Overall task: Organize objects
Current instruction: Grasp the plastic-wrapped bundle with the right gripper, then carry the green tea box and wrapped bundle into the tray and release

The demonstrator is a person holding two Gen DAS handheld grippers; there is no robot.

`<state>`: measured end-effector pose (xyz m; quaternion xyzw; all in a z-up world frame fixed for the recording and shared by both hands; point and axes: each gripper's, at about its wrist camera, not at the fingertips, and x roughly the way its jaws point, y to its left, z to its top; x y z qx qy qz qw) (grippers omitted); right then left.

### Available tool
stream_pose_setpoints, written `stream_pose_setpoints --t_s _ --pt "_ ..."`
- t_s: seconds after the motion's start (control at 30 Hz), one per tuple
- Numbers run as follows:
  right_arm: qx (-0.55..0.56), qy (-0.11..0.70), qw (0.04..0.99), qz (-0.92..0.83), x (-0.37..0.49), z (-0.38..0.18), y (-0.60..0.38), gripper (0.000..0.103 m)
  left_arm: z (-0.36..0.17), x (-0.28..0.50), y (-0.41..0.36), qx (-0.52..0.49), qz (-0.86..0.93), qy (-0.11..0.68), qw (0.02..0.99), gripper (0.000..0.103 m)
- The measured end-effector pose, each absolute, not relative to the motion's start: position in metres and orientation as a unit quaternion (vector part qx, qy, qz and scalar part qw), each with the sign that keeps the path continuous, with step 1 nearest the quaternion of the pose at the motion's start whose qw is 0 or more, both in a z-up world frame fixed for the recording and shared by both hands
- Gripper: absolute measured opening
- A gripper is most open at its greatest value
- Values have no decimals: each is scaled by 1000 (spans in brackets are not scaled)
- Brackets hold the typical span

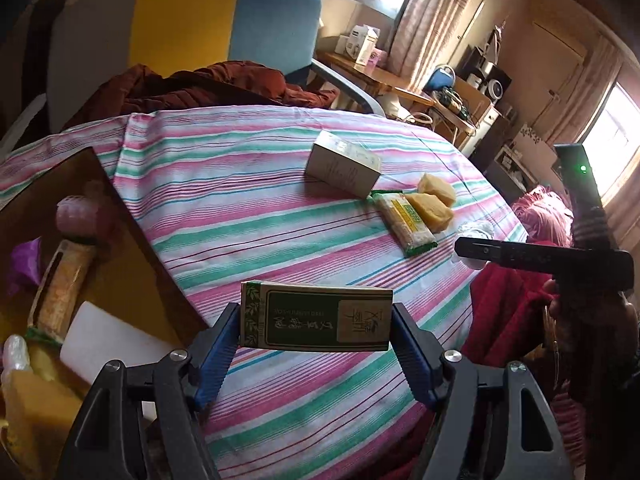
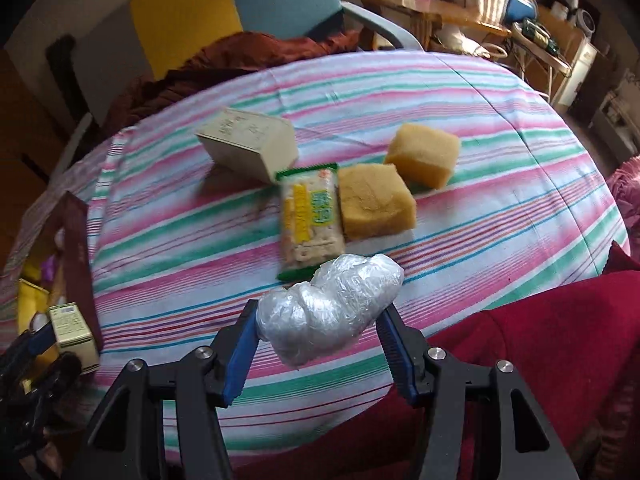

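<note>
My left gripper (image 1: 316, 314) is shut on a green and gold carton (image 1: 316, 322), held flat by its two ends above the striped tablecloth (image 1: 248, 208). The right gripper (image 2: 320, 314) is shut on a lumpy bundle wrapped in clear plastic (image 2: 332, 300), both blue pads pressing its sides. Beyond it on the cloth lie a green-edged snack packet (image 2: 310, 220), two yellow sponges (image 2: 376, 200) (image 2: 424, 154) and a beige box (image 2: 248, 142). The left wrist view shows the same packet (image 1: 404, 220) and beige box (image 1: 344, 166) at mid-table.
An open cardboard box (image 1: 132, 240) at the table's left holds several items, among them a white block (image 1: 116, 340) and a long packet (image 1: 64, 280). A dark red garment (image 2: 520, 360) lies at the near right edge. A grey, yellow and blue chair (image 1: 200, 28) stands behind the table.
</note>
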<state>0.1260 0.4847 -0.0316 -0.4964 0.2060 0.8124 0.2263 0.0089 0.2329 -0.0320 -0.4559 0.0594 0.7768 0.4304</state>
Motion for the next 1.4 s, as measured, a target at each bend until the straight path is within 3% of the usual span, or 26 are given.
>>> stream_pose_setpoints --t_s 0.63,0.9,1.0,1.1,1.13,1.4 --pt "-469 83 -60 877 12 -4 261 59 8 -63 72 -427 863 -62 262 74" --pt "-479 65 -120 867 -12 -18 216 59 17 -107 65 -428 866 -73 247 75" --pt "-486 76 -139 860 -19 -27 207 65 12 -125 78 -443 854 -92 258 84" --pt "-496 75 -139 854 -21 -37 198 88 7 -127 81 -443 856 -86 251 85" --pt "-498 76 -140 853 -21 -39 197 92 6 -127 80 -443 856 -86 251 85" --pt "-489 91 -120 859 -16 -39 207 97 -11 -113 50 -462 854 -100 218 85"
